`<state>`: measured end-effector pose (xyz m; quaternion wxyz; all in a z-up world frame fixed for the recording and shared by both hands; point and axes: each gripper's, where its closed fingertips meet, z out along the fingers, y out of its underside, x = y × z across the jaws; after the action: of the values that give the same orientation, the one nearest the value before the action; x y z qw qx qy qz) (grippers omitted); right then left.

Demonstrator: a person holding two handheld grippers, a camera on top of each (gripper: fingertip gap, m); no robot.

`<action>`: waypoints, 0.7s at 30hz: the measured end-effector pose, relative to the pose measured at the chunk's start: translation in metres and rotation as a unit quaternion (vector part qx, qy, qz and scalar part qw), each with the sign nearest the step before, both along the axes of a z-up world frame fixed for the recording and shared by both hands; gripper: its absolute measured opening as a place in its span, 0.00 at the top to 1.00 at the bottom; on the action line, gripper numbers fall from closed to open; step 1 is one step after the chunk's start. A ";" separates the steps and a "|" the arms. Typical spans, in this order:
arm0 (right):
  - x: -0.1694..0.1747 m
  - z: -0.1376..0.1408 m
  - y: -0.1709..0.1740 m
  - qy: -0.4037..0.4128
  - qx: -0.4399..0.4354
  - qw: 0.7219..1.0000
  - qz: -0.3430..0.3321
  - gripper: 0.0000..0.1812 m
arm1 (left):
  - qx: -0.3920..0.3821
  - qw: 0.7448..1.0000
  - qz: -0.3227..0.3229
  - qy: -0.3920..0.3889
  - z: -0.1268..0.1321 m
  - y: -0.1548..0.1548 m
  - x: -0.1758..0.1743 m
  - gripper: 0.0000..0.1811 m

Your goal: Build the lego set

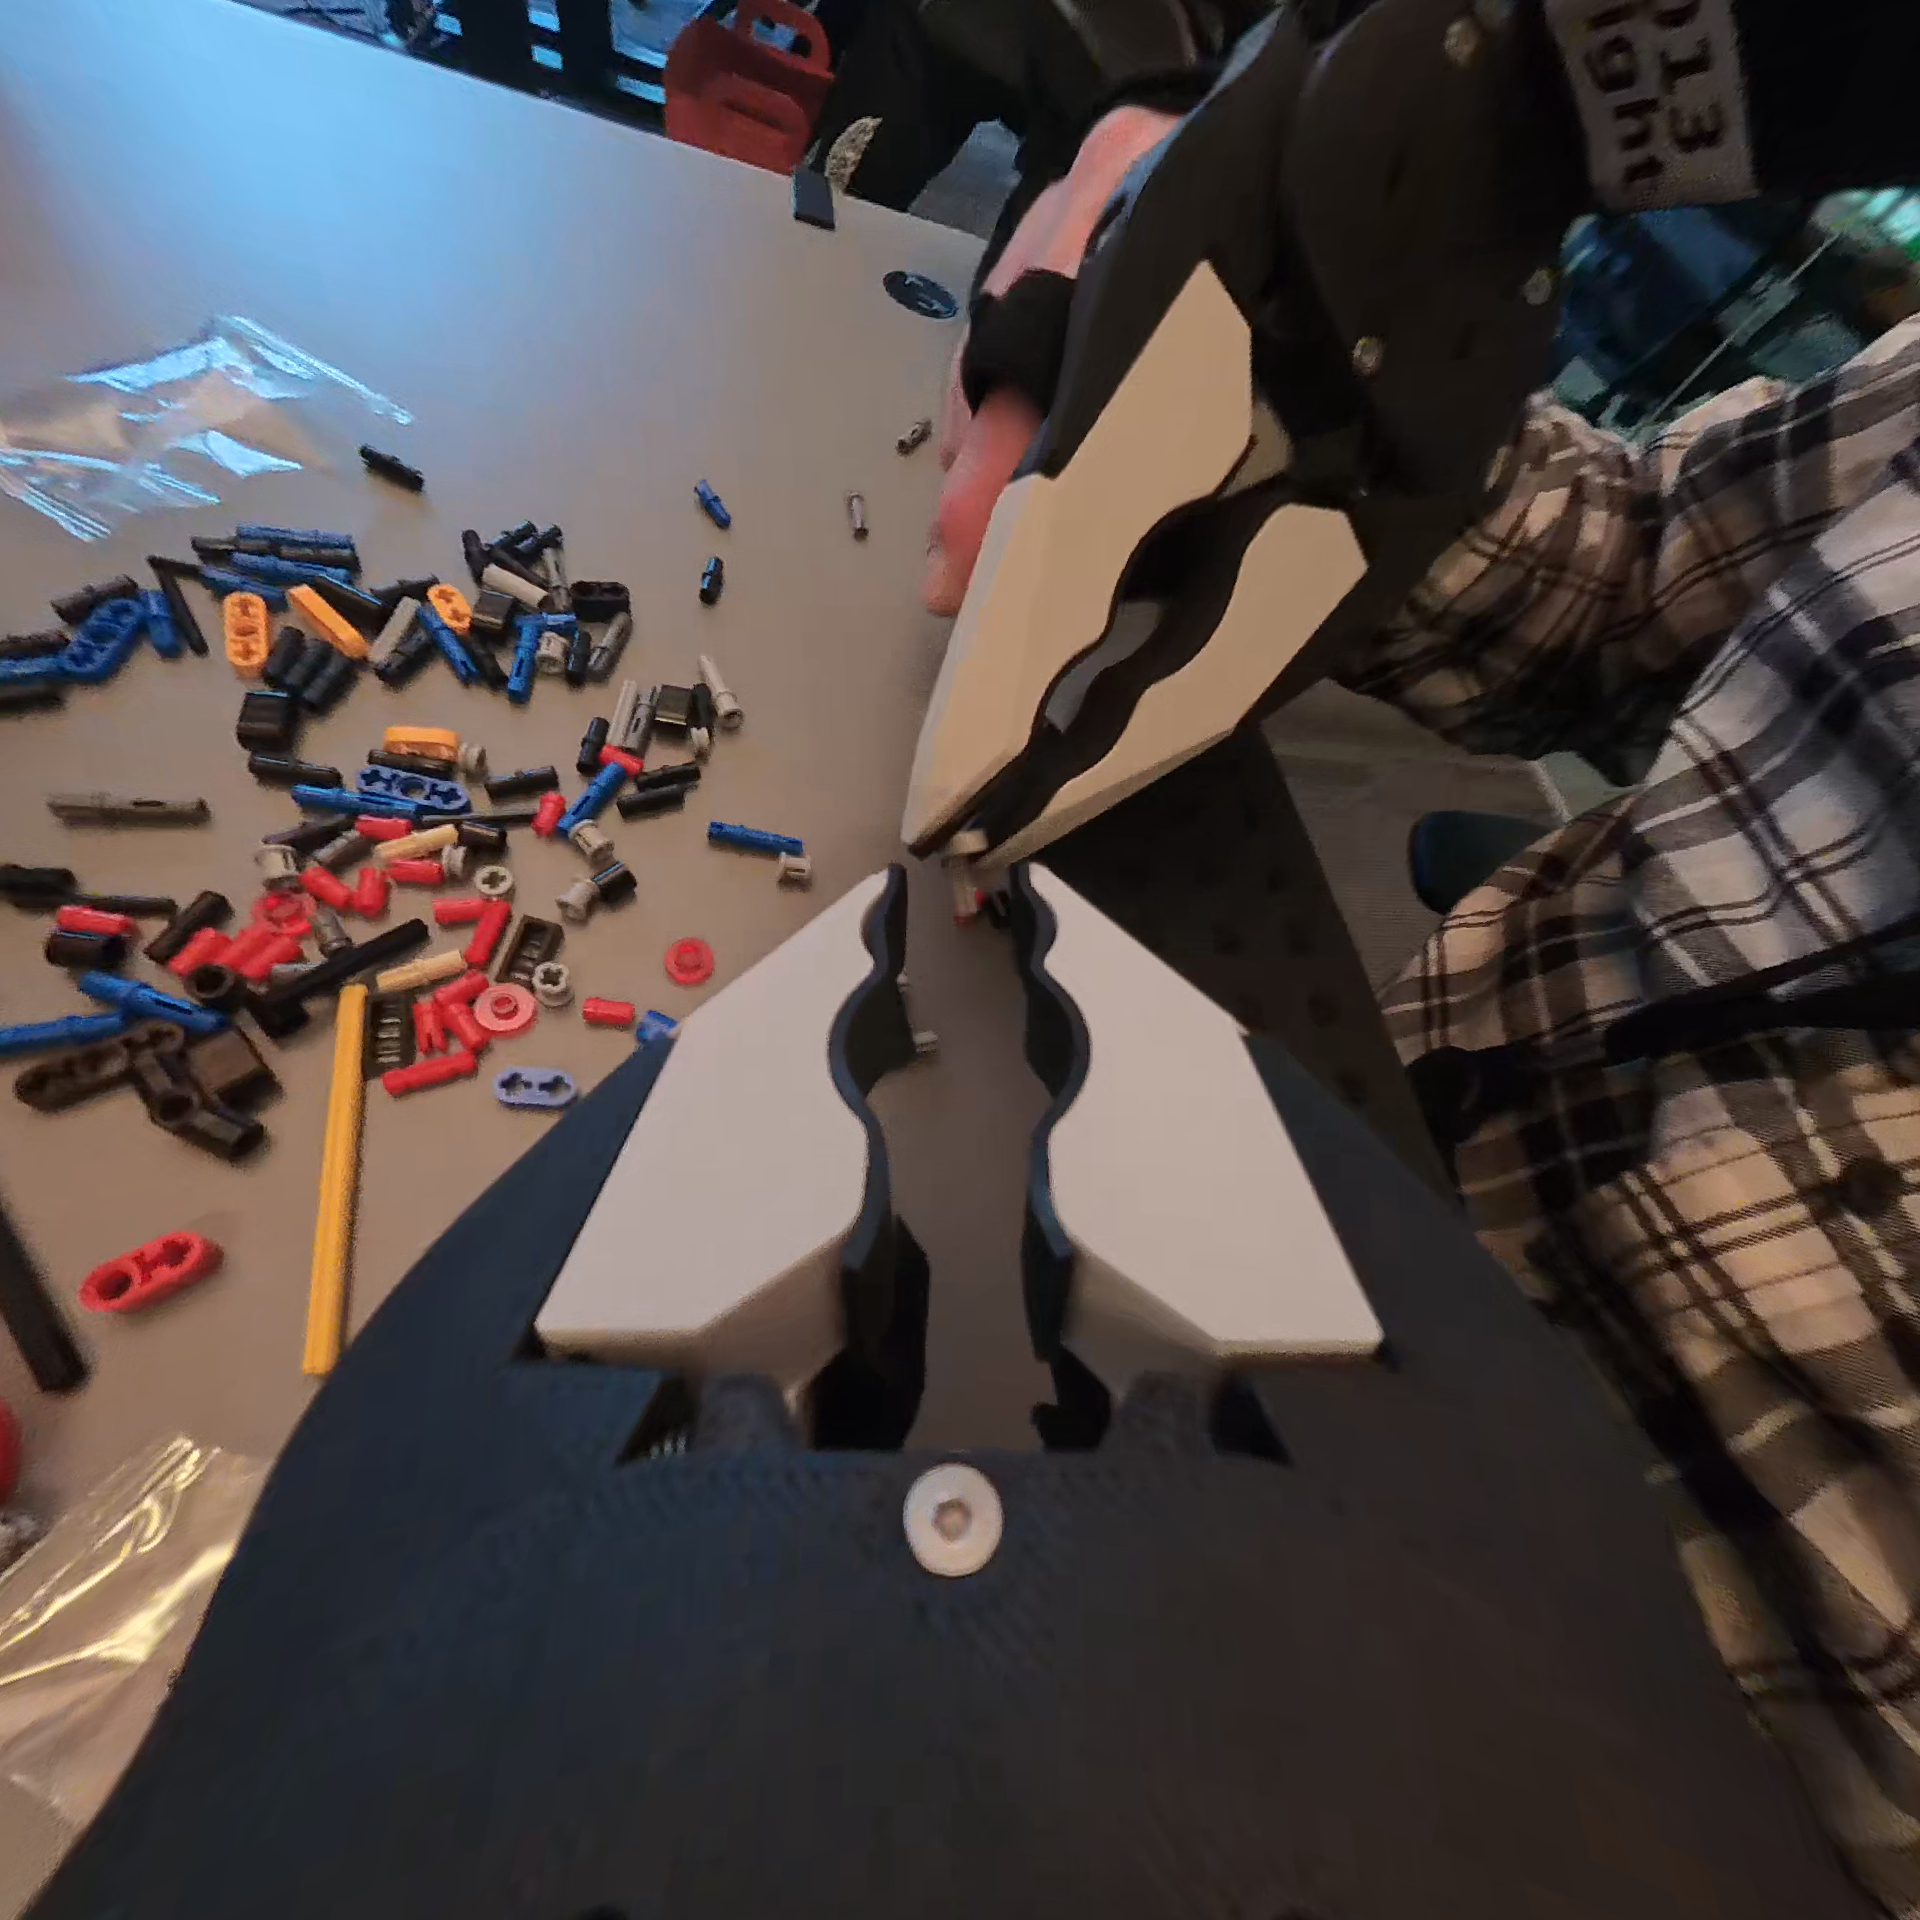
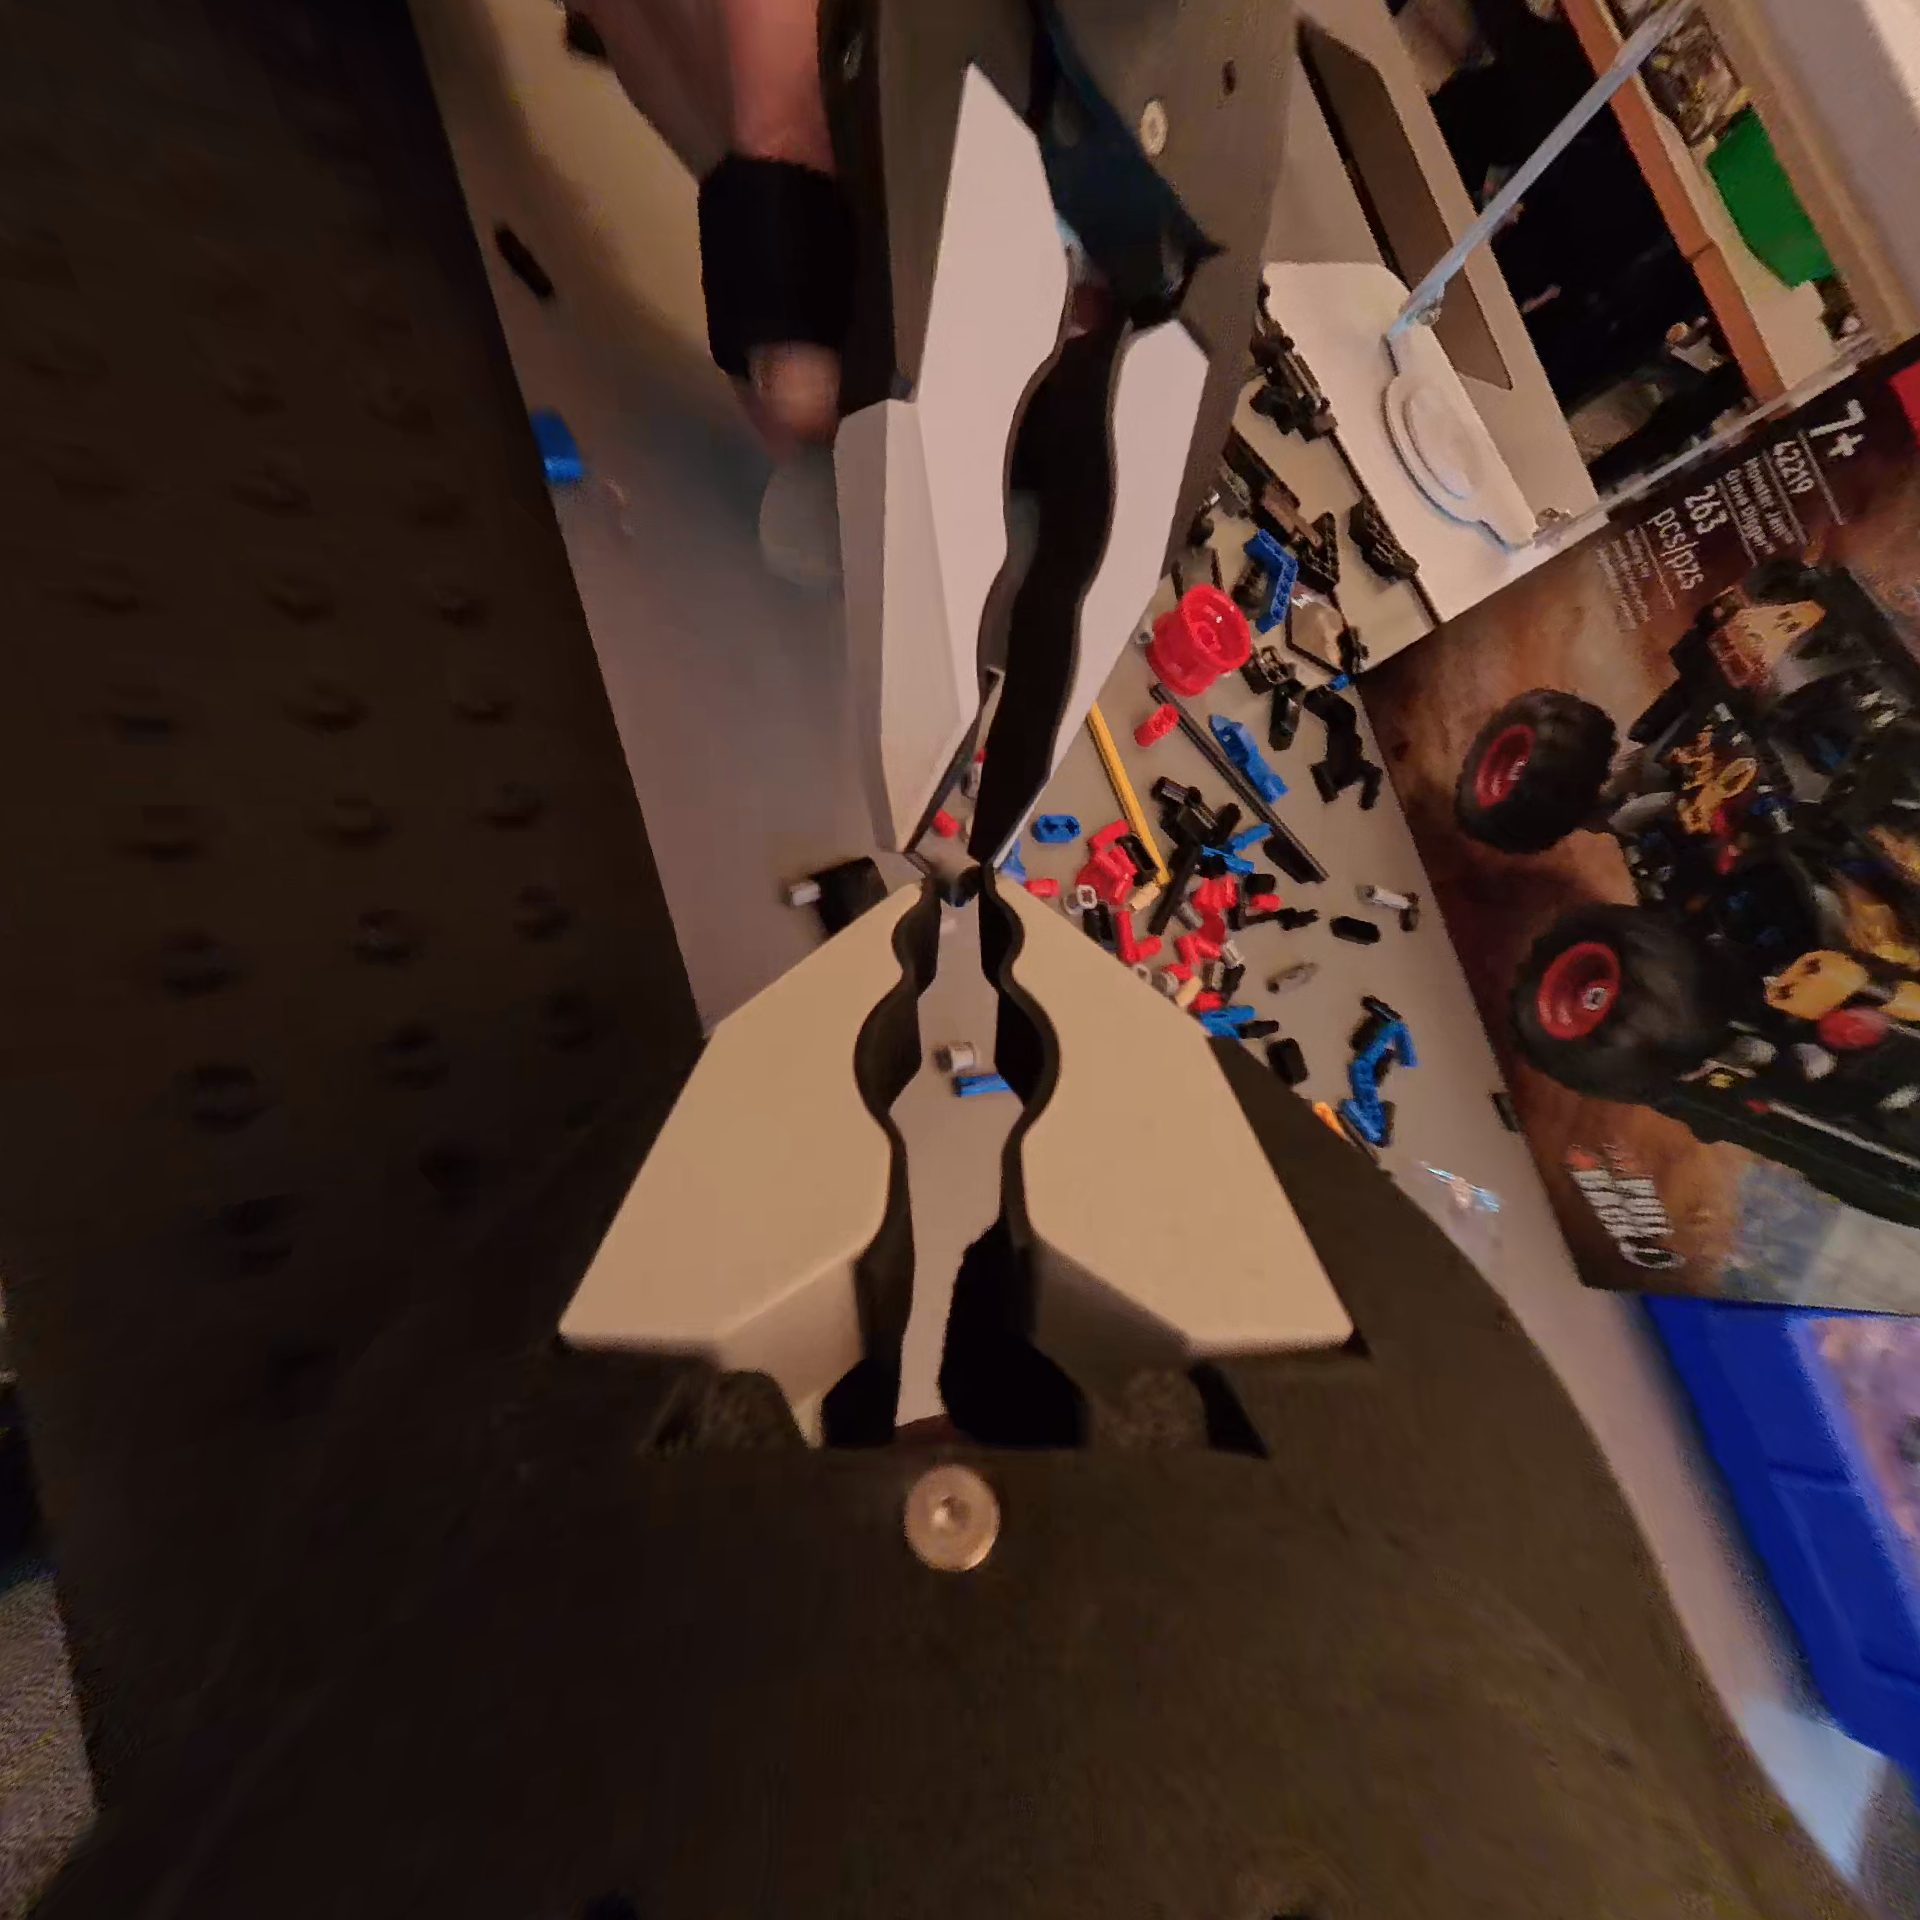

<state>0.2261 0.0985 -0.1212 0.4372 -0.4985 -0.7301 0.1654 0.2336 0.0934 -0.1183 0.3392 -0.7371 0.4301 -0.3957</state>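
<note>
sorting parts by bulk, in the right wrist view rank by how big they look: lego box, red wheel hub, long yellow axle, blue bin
1. lego box, clearly largest.
2. blue bin, cut off by the frame edge and nearer the camera, so its rank is unsure.
3. long yellow axle and red wheel hub: the axle is longer but thin, the hub bulkier; no clear order.

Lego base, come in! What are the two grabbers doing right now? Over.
Left gripper and right gripper tip to tip above the table. Small grey piece pinched in right. Left's grip unclear. Loose pieces aside, nothing blocking.

Two hand-held grippers (image 1: 961, 883) (image 2: 961, 894), one yellow axle (image 1: 335, 1179), one set box (image 2: 1683, 935).
</note>
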 end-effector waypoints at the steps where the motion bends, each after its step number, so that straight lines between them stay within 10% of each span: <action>1: 0.000 -0.001 0.002 -0.013 0.020 1.000 -0.003 0.97 | 0.005 1.000 0.001 0.006 0.000 0.000 0.001 0.90; 9: -0.001 -0.002 0.011 -0.079 0.125 0.988 -0.040 0.97 | 0.037 0.998 0.042 0.030 0.000 0.010 0.001 0.93; 21: -0.008 0.024 0.019 0.022 0.034 0.994 -0.099 0.91 | 0.029 0.993 0.087 -0.074 0.026 0.018 -0.005 1.00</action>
<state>0.2177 0.1171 -0.0970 0.4837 -0.5499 -0.6724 0.1072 0.2285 0.1112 -0.0919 0.4246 -0.7304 0.3492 -0.4053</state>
